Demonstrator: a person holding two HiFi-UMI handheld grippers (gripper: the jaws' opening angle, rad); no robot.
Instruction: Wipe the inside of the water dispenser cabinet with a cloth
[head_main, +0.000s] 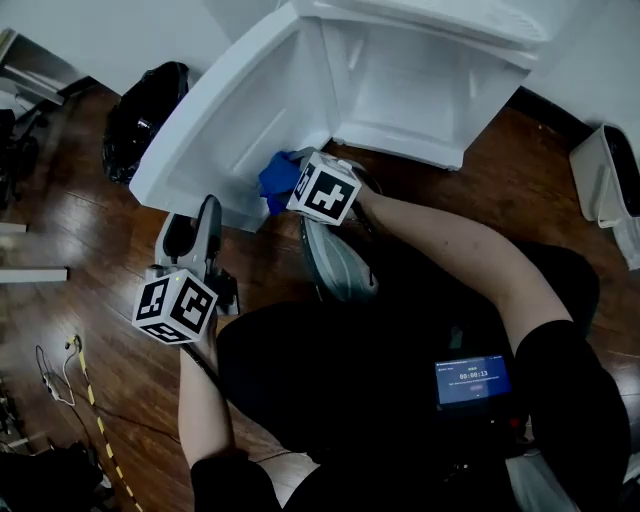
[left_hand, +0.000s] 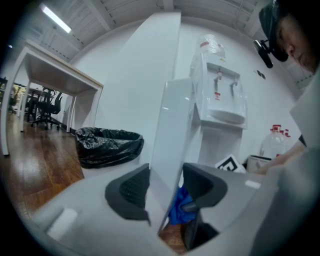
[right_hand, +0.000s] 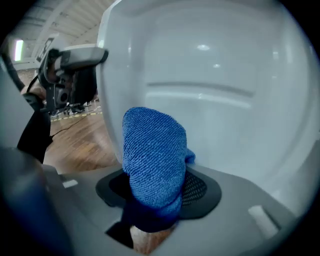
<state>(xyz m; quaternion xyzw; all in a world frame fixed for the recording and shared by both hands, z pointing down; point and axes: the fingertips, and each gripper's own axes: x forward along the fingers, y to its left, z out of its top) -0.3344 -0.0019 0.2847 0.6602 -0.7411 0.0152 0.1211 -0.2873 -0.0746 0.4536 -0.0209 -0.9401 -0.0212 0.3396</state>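
Left gripper (left_hand: 165, 187): jaws clamped on the door (left_hand: 167, 135) edge, pointing about level.
Right gripper (right_hand: 155, 187): jaws closed on the cloth (right_hand: 152, 150), tilted downward.
Left arm (head_main: 200, 400): bent, forearm bare.
Right arm (head_main: 450, 250): stretched forward, forearm bare.

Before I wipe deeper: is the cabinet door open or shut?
Open. The door stands swung out to the left, the left gripper clamps its edge, and the cabinet shows its white inside.
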